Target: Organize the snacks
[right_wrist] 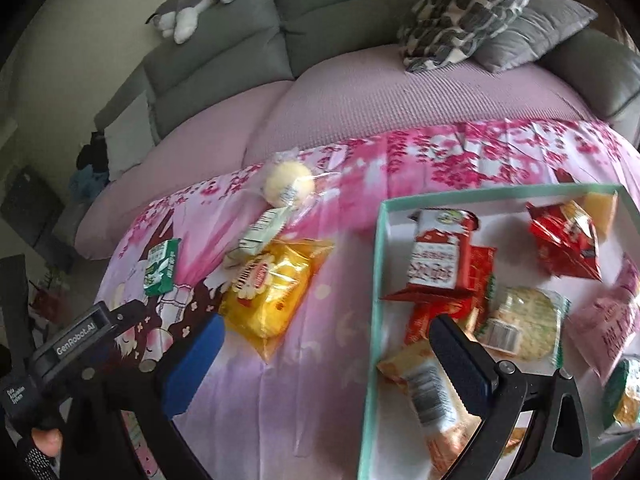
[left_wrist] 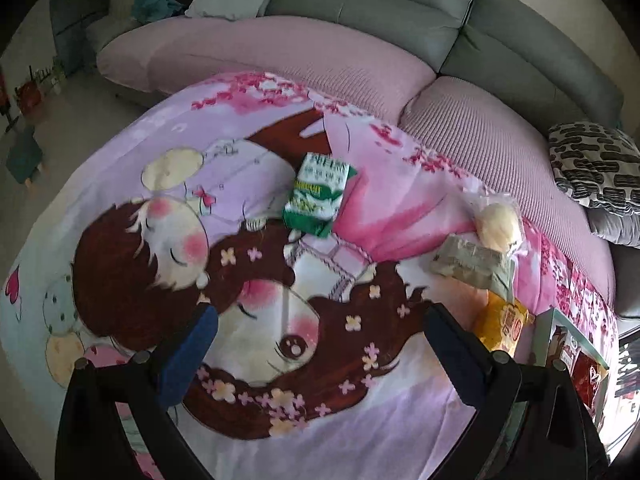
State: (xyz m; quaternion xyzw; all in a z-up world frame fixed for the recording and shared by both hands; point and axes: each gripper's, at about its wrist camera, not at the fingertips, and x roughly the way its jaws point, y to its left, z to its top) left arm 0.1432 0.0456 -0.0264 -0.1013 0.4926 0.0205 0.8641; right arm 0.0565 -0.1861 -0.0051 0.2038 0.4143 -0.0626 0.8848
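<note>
Snacks lie scattered on the pink cartoon-print cloth [left_wrist: 360, 420]: a green-and-white packet [left_wrist: 318, 194], a yellow crinkly bag [right_wrist: 270, 296], perhaps a wrapped bun [right_wrist: 289, 188]. Both the left gripper [left_wrist: 320, 348] and right gripper [right_wrist: 326, 356] gape wide, empty, the right beside the teal-rimmed white box [right_wrist: 376, 280] of packets.

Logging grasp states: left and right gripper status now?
Left gripper: open, holding nothing.
Right gripper: open, holding nothing, jaws straddling the snack box edge.

Grey sofa [left_wrist: 400, 4], pink seat cover [left_wrist: 280, 52], patterned cushion [right_wrist: 468, 8].
</note>
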